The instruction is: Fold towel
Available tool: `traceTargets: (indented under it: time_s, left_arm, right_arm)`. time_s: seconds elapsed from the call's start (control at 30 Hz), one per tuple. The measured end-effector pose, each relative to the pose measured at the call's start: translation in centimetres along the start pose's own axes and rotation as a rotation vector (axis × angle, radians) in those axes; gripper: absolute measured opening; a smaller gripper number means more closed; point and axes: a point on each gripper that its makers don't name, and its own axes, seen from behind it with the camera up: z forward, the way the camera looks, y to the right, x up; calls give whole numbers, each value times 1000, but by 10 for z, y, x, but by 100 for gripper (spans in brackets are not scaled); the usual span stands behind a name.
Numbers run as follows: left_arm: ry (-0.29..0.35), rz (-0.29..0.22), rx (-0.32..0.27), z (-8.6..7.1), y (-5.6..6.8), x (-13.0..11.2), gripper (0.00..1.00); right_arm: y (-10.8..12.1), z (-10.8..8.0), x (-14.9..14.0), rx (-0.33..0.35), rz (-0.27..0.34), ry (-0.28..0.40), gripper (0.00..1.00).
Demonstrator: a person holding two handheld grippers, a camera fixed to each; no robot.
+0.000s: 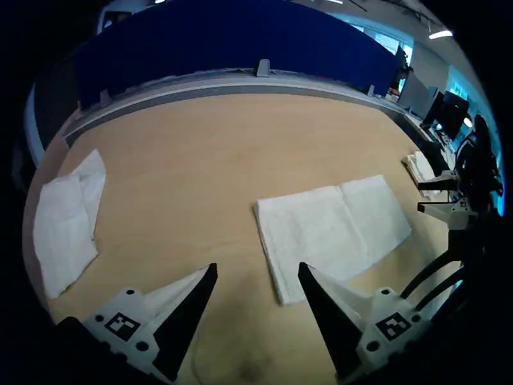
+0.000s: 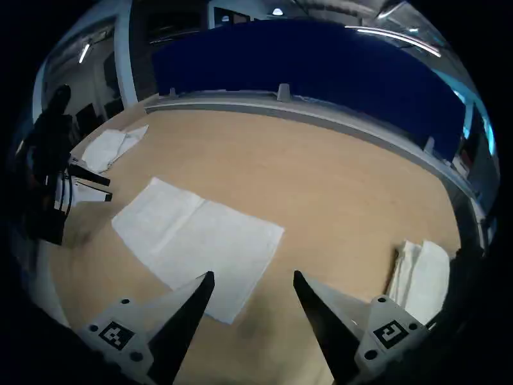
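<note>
Jaws apart, nothing held, on my left gripper and right gripper, towel flat on table just ahead between them, long axis running gripper to gripper, neither clearly nearer

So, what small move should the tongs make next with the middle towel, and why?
Probably lower the left tongs and the right tongs onto the near edge of the middle towel. Both are open and hold nothing, and it lies flat just ahead of them.
</note>
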Motion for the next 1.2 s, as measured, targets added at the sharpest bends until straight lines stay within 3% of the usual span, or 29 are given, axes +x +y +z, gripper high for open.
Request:
traceTargets:
  time_s: [0.2,0.4,0.6,0.9,1.2]
  left_arm:
    - [-2,-34,16,-17,-3,-23,94]
    - [-10,-50,40,-25,-11,-37,94]
    - [2,-77,84,-42,-23,-47,94]
    - [10,-140,166,-82,-43,-80,94]
    - [2,-173,198,-104,-56,-103,93]
  right_arm:
    - [-7,-11,-11,0,26,0,96]
    - [-11,-11,-16,7,26,-6,96]
    - [-20,-11,-25,45,-41,-35,96]
    - [-35,-9,-42,116,-147,-96,96]
    - [-35,-6,-47,122,-175,-119,95]
